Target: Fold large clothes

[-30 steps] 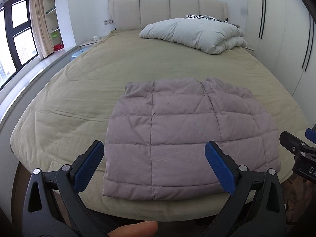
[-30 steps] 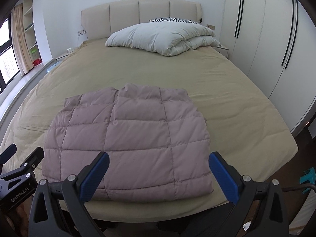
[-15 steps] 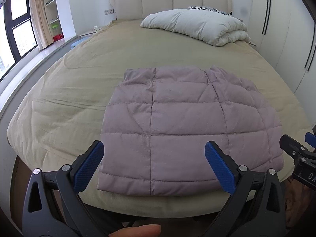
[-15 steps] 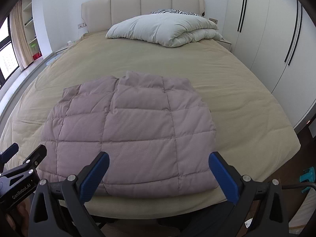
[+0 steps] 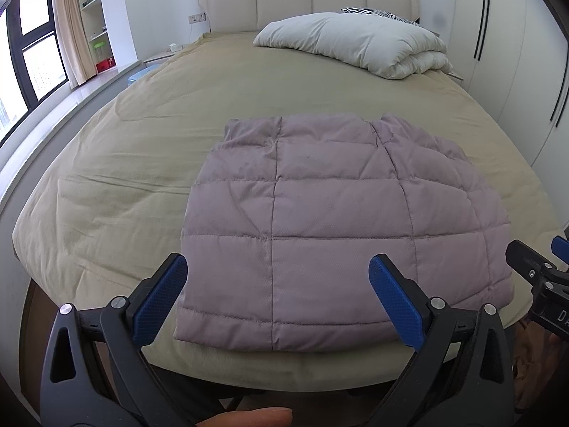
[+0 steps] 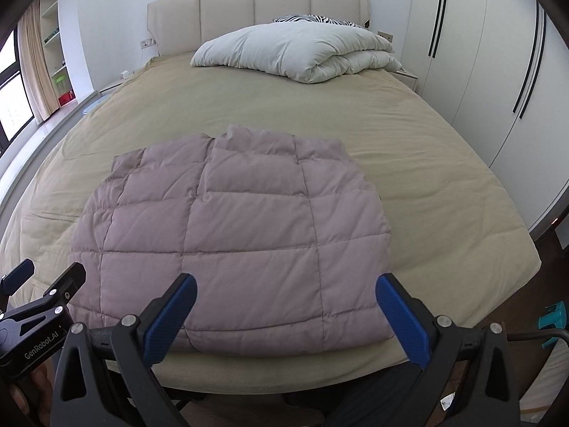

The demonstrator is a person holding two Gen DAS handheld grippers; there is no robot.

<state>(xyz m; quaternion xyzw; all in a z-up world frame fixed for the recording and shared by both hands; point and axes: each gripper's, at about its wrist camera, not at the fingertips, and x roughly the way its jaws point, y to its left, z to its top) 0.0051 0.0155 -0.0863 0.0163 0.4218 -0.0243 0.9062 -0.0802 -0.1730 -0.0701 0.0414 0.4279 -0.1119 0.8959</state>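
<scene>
A wide bed under a tan bedspread filled the room, its padded headboard against the far wall and a white wardrobe along one side. A folded white duvet was heaped at the head of the bed, with a zebra-print pillow just behind it.

Near the foot edge lay the task's garment, a mauve quilted puffer jacket, flat on the bedspread and squared into a compact rectangle, its near hem close to the mattress edge and no sleeve showing loose on top.

Below it, the left hand-held gripper hovered off the foot of the bed, jaws spread wide and holding nothing, its blue pads apart over the near hem without touching the fabric. The right hand-held gripper hung beside it in the same condition, released and empty.

The scene suggested a pause between folds, or an inspection of one just laid: the jacket appeared already reduced, though whether a further fold was intended could not be told. If another was due, the next move would call for both grippers to descend onto the near corners, close on the thick padded layers together, and carry that hem toward the collar end; puffy filling tends to spring back, so a firm bite and a press afterwards looked advisable.
</scene>
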